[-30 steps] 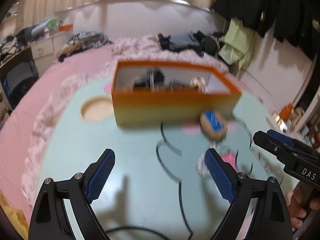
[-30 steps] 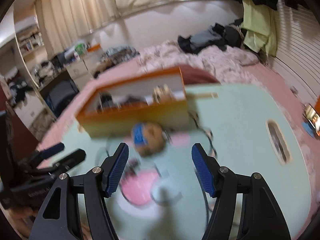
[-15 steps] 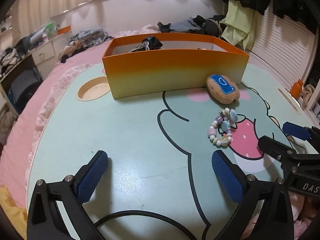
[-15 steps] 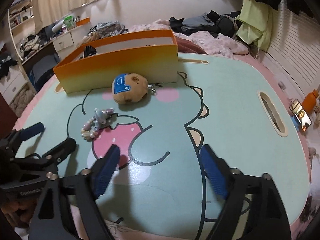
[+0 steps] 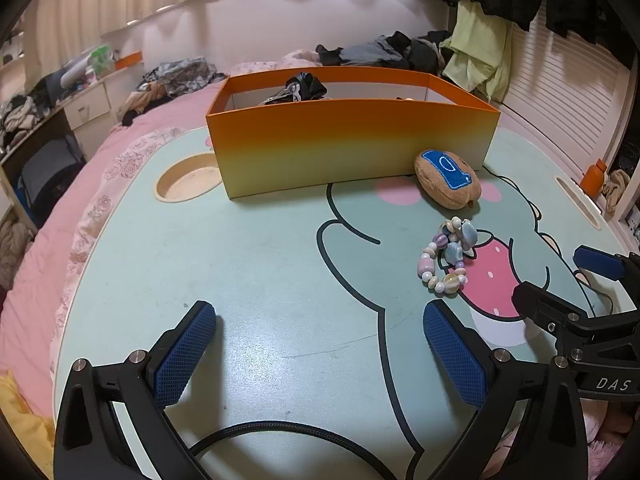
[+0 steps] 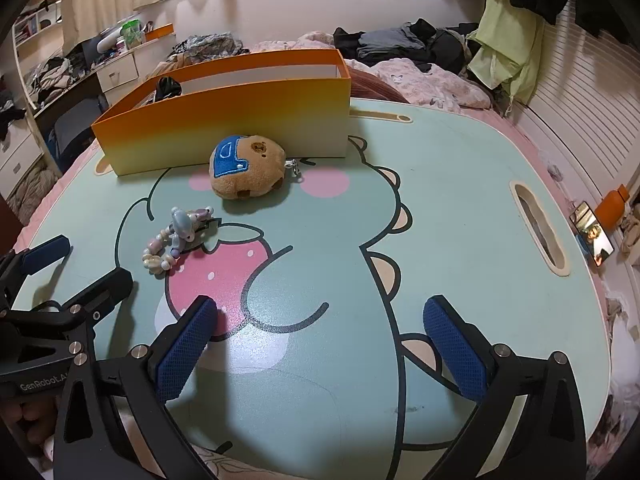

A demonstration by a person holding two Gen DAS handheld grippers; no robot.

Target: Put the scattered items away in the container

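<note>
- On the mint-green lap table (image 5: 256,264), printed with a cartoon dinosaur, sits the orange-to-yellow box (image 5: 352,148) at the far side, with some dark fabric (image 5: 298,88) already inside it.
- Brown plush toy (image 6: 248,172) with a blue patch lies right against the box's front wall, still outside.
- Bead bracelet (image 6: 176,240) lies a bit nearer, on the dino's pink mouth, apart from the plush.
- Left gripper (image 5: 320,356) hovers over bare tabletop, jaws spread wide, nothing between them.
- Right gripper (image 6: 320,348) has just been opening up, now jaws wide apart too, nothing in them. Bracelet is off to its left, not touched.
- Table has a round cup recess (image 5: 186,180) left of the box and a slot handle (image 6: 538,228) on the right edge.
- Room's pretty messy tbh: pink bedding (image 5: 60,216) under the table, clothes pile (image 6: 404,44) behind, green garment (image 5: 476,48) hanging by the slatted wall, cluttered drawers (image 6: 116,70) on the left, phone (image 6: 592,234) and orange bottle (image 6: 612,208) far right.
</note>
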